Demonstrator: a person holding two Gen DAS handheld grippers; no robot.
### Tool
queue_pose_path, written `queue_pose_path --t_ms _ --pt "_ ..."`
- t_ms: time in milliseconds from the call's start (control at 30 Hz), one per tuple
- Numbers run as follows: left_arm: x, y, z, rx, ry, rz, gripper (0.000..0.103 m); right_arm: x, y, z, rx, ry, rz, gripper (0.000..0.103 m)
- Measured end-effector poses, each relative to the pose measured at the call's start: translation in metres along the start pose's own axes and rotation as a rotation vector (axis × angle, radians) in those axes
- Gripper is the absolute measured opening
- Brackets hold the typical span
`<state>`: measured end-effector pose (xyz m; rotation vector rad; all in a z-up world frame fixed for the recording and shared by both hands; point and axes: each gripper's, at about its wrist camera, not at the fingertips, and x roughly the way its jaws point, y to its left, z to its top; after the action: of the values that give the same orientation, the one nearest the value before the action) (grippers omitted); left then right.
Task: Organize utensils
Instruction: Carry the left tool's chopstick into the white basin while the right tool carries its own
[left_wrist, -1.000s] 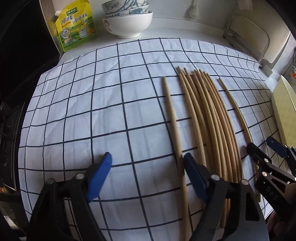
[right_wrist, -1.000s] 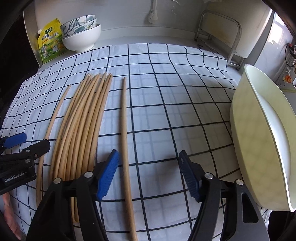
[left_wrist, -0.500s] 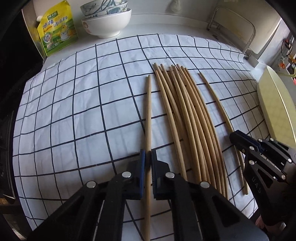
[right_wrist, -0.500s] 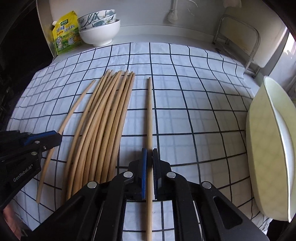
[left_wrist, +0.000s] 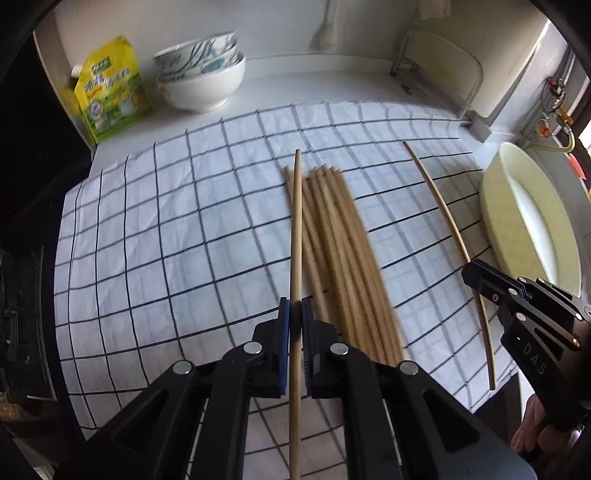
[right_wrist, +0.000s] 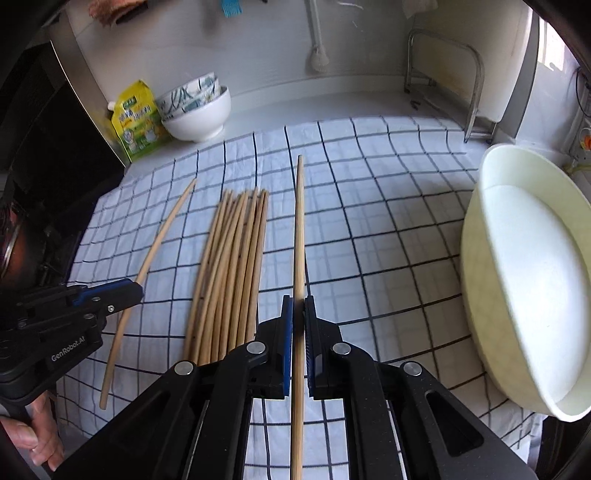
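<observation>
Each gripper is shut on one wooden chopstick. My left gripper holds a chopstick above the checked cloth, over the left edge of the bundle of several chopsticks. My right gripper holds another chopstick above the cloth, right of the bundle. In the left wrist view the right gripper shows with its chopstick. In the right wrist view the left gripper shows with its chopstick.
A checked cloth covers the counter. Stacked bowls and a yellow-green pouch stand at the back left. A large pale basin sits at the right edge. A metal rack stands at the back right.
Both grippers closed on the outer chopsticks, one each, and have lifted them off the cloth. The views have pulled back and up from the bundle.
</observation>
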<state>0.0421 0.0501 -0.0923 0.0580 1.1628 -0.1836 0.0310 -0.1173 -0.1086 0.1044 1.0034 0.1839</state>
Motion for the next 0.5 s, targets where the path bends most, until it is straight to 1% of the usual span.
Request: queue_pose_path --t_ms 67,200,267,400,500 --pt "-0.011 -0.019 0.008 0.02 -0.024 -0.017 0.007 -0.015 -0.007 0.002 0.006 -0.023 0.005 0.006" --pt "-0.029 -0.063 0.026 0.081 -0.066 -0.068 0.007 -0.049 -0.038 0.007 0.035 -0.076 -0.012 0.006" --pt "-0.034 -0.093 0.036 0.119 -0.085 -0.107 0.007 -0.065 -0.064 0.005 0.071 -0.102 -0.034 0.006" --pt "-0.038 -0.158 0.059 0.199 -0.113 -0.193 0.007 -0.09 -0.124 -0.003 0.153 -0.136 -0.106 0.006" --pt "-0.037 -0.202 0.073 0.253 -0.128 -0.244 0.007 -0.098 -0.163 -0.01 0.209 -0.147 -0.147 0.006"
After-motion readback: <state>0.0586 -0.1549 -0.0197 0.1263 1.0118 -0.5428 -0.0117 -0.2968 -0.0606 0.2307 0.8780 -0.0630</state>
